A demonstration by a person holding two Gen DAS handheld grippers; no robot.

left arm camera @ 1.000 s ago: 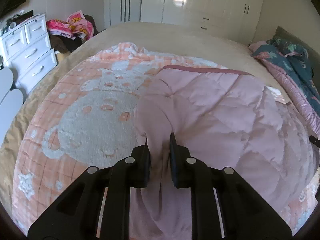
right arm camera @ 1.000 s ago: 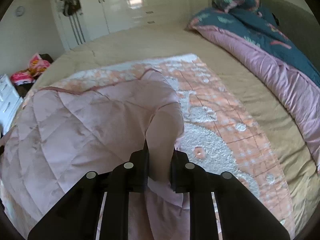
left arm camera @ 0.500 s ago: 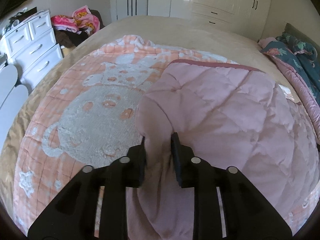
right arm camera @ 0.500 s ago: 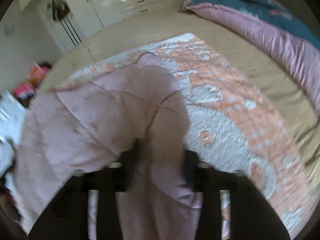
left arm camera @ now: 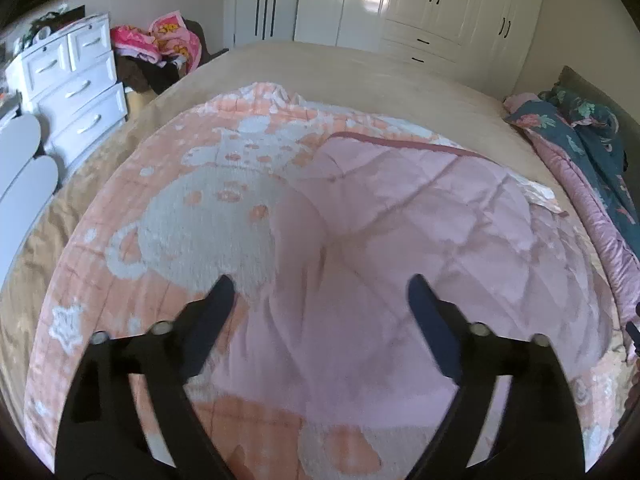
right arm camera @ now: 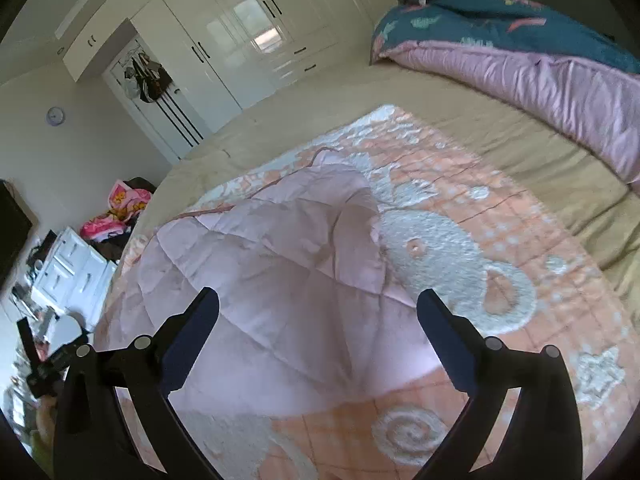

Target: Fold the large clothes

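Observation:
A pale pink quilted garment (left arm camera: 400, 240) lies folded on an orange and white blanket (left arm camera: 192, 220) spread over the bed. In the left wrist view my left gripper (left arm camera: 320, 288) hovers above the garment's near left part, its jaws opening wide, nothing pressed between the pads. The right wrist view shows the same garment (right arm camera: 280, 272) on the blanket (right arm camera: 500, 260). Over its near right part my right gripper (right arm camera: 318, 304) is also opening its jaws, and the cloth lies loose beneath them.
A tan bed sheet (left arm camera: 360, 68) surrounds the blanket. A teal and pink duvet (right arm camera: 540, 52) is bunched along the right side. White drawers (left arm camera: 76, 92) stand left of the bed, with a colourful clothes pile (left arm camera: 160, 44) beside them. White wardrobes (right arm camera: 240, 40) line the far wall.
Both grippers were shut on raised folds of the pink garment. Both have let go and spread their jaws, the cloth has dropped flat, and both have pulled back and up.

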